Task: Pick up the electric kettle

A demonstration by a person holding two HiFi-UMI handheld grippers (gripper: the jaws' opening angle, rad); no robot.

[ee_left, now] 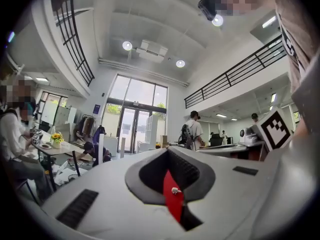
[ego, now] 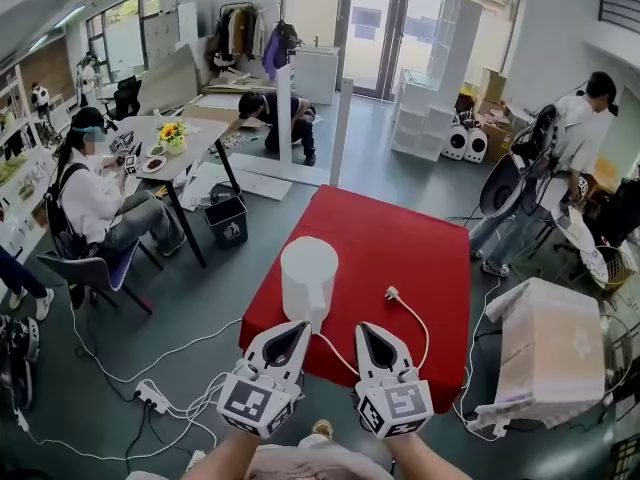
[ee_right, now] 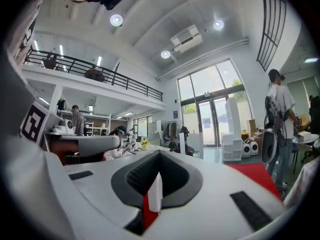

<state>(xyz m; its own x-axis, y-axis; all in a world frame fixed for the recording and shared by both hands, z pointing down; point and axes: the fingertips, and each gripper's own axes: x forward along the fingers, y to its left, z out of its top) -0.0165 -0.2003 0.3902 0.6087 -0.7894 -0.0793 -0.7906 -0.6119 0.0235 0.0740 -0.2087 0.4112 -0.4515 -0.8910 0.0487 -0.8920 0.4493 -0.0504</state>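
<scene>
A white electric kettle [ego: 308, 278] stands near the front left corner of a red table [ego: 420, 258]. Its white cord and plug [ego: 392, 293] trail across the cloth to the right. My left gripper [ego: 300, 326] hovers just in front of the kettle's base with its jaws together and nothing held. To its right my right gripper [ego: 367, 329] is also shut and empty, near the table's front edge. In the left gripper view the left gripper [ee_left: 172, 184] leaves only a slit showing red cloth. In the right gripper view the kettle [ee_right: 156, 191] shows through the slit of the right gripper [ee_right: 151, 200].
A white covered box [ego: 550, 353] stands right of the table. A power strip [ego: 150, 396] and loose cables lie on the floor at the left. People sit at a desk [ego: 195, 138] far left; a person [ego: 575, 133] stands at the right. A black bin [ego: 228, 220] is behind.
</scene>
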